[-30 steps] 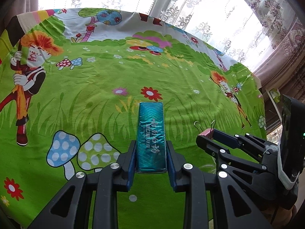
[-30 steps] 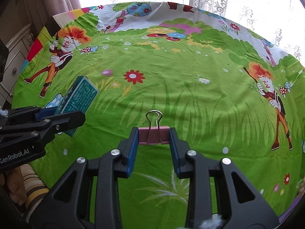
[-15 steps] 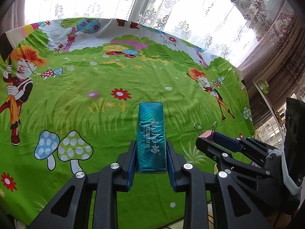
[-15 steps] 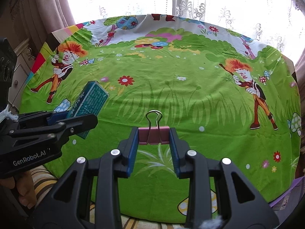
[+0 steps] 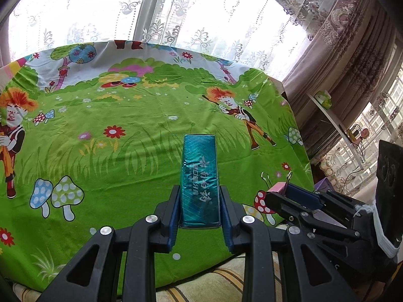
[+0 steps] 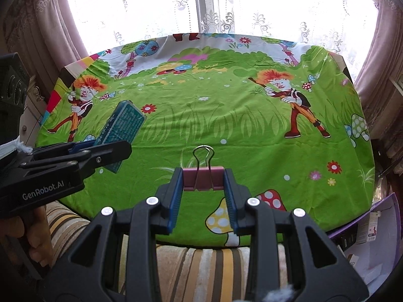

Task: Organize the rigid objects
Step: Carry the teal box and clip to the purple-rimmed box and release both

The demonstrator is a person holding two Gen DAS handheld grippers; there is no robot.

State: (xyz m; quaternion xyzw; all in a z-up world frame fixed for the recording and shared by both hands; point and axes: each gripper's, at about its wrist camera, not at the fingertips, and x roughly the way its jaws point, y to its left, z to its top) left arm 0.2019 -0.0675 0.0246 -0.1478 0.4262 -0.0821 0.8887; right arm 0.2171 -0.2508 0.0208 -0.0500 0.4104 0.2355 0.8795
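I see a teal foil box (image 5: 199, 178), a pink binder clip (image 6: 203, 177), and a bright green cartoon-print tablecloth (image 6: 226, 125).

Left hand-held gripper (image 5: 200, 209): jaws clamped on teal box (image 5: 199, 176), pointing obliquely downward toward 12 o'clock. Right hand-held gripper (image 6: 203, 188): jaws clamped on pink binder clip (image 6: 203, 180), same downward tilt. Grippers side by side; bare fingers (image 6: 37, 236) at 8 o'clock.

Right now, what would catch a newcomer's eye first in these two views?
The bright green cartoon-printed tablecloth fills both views. In front of it, the left tongs grip a shiny teal foil-wrapped rectangular pack, and the right tongs clamp a pink metal binder clip, both held off the cloth near its front edge.
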